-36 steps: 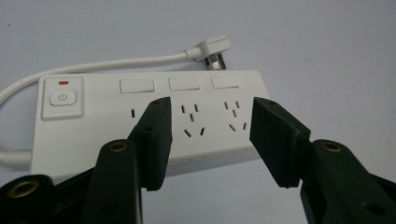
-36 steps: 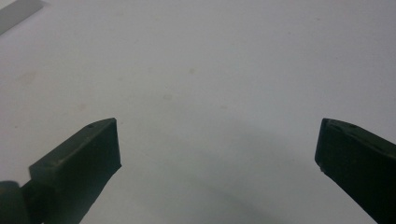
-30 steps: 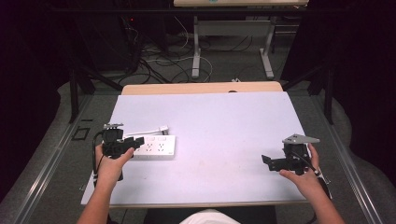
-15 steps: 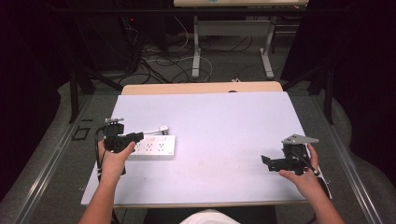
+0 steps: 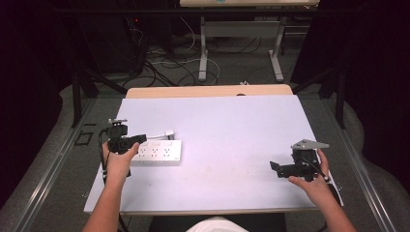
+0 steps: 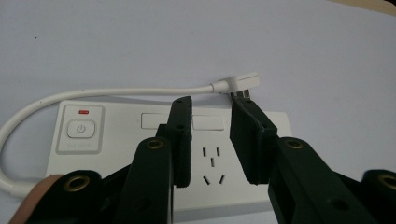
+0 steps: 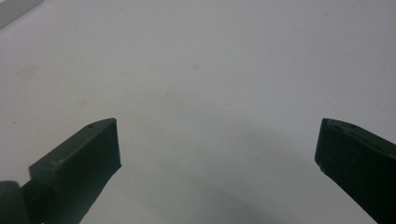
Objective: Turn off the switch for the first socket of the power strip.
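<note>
A white power strip (image 5: 157,152) lies on the left part of the white table (image 5: 227,130). Its short white cable (image 6: 93,95) curves round to a flat white plug (image 5: 169,132) that rests on the table just beyond the strip. In the left gripper view the plug (image 6: 240,84) lies past the jaw tips, and the strip (image 6: 116,149) shows a power button (image 6: 81,129) and sockets. My left gripper (image 5: 138,140) (image 6: 211,106) hovers over the strip's left end, open by a narrow gap with nothing between its jaws. My right gripper (image 5: 276,168) (image 7: 217,135) stands wide open over bare table at the right.
The table's front edge (image 5: 212,210) runs just ahead of the person's forearms. A wooden strip (image 5: 208,91) borders the far side. Beyond it the floor holds cables (image 5: 169,65) and the legs of another table (image 5: 203,53). Metal rails run along both sides.
My left gripper has edged slightly forward over the power strip's left end. The right gripper and the strip have stayed put.
</note>
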